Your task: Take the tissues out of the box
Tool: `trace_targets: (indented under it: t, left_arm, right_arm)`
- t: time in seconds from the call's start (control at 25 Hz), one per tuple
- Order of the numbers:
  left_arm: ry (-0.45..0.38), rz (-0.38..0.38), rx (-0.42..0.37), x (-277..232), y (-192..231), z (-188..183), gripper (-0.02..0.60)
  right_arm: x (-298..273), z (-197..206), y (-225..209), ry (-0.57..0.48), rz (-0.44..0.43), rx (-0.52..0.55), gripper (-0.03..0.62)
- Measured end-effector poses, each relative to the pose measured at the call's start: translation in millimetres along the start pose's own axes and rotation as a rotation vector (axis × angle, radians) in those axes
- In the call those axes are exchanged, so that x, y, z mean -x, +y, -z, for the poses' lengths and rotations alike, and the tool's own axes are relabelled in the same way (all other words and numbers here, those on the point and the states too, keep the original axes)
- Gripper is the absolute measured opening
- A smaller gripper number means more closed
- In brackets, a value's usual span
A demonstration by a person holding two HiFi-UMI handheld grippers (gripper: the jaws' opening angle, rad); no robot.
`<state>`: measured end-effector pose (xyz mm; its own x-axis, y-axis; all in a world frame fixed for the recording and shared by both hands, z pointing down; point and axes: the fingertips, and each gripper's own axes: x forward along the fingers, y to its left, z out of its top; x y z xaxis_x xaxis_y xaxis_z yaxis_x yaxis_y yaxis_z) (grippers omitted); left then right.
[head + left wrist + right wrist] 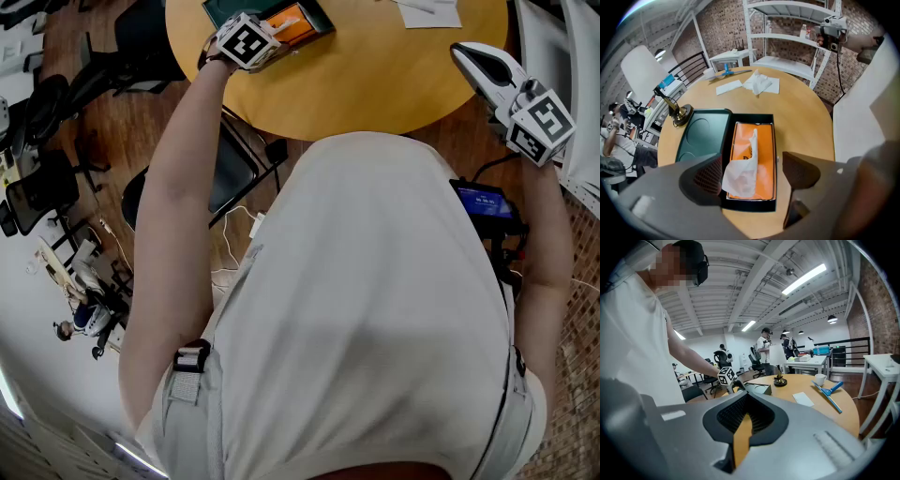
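- The round wooden table [801, 108] carries all the work. I stand at its near edge.
- A dark box [750, 205] lies on the table, with a dark green tray [701, 136] just beside it on the left of the left gripper view.
- An orange tissue pack [761, 159] fills the box. Its long axis runs straight away from the left gripper, at right angles to the line along which the jaws close.
- The left gripper [752, 173] hangs directly over the near end of the pack. Its jaws stand wide apart and clamp nothing.
- The right gripper [746, 420] is held off the table's right edge, well apart from the box. Its jaws are drawn together with nothing between them.
- Loose tissues [759, 83] already lie spread on the far side of the table.
- One white tissue [740, 173] stands up out of the slot in the pack, between the left jaws. It leans toward the left pad; I cannot tell whether it touches that pad.
- Governing relation: the tissue lies below and between the left jaws, so the left gripper is by far the nearer tool.
- My judgement: the next move calls for closing on the raised tissue and lifting straight up. The tissue sits off-centre, so the left pad would likely meet it first.
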<state>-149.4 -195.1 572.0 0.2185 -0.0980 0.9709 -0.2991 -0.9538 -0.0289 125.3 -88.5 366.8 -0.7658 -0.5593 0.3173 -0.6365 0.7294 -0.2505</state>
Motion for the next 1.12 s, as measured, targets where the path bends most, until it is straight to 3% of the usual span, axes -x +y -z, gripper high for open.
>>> trace_targets:
  t: [0.24, 0.32, 0.52, 0.76, 0.92, 1.12]
  left_arm:
    - [0.069, 0.071, 0.01, -27.3, 15.9, 23.6, 0.403]
    - [0.076, 0.075, -0.006, -35.9, 12.4, 26.5, 0.366]
    - [0.051, 0.026, -0.026, -32.3, 13.0, 27.4, 0.245]
    - [-0.053, -0.086, -0.014, 16.4, 16.4, 18.4, 0.229]
    - [-0.115, -0.16, -0.08, 61.7, -11.8, 7.4, 0.227]
    - [-0.059, -0.178, -0.132, 85.6, -87.3, 2.0, 0.227]
  right_arm:
    - [4.5, 6.0, -23.8, 0.005, 0.024, -0.019, 0.002]
    - [7.8, 9.3, -26.5, 0.001, 0.037, -0.029, 0.002]
    - [7.2, -0.3, -23.7, -0.033, 0.027, -0.028, 0.002]
    - [-3.7, -12.0, -13.9, -0.025, -0.017, 0.016, 0.002]
    - [-12.3, -18.4, 0.2, -0.028, -0.063, 0.045, 0.002]
    - [-23.0, -22.2, 19.9, -0.028, -0.137, 0.077, 0.002]
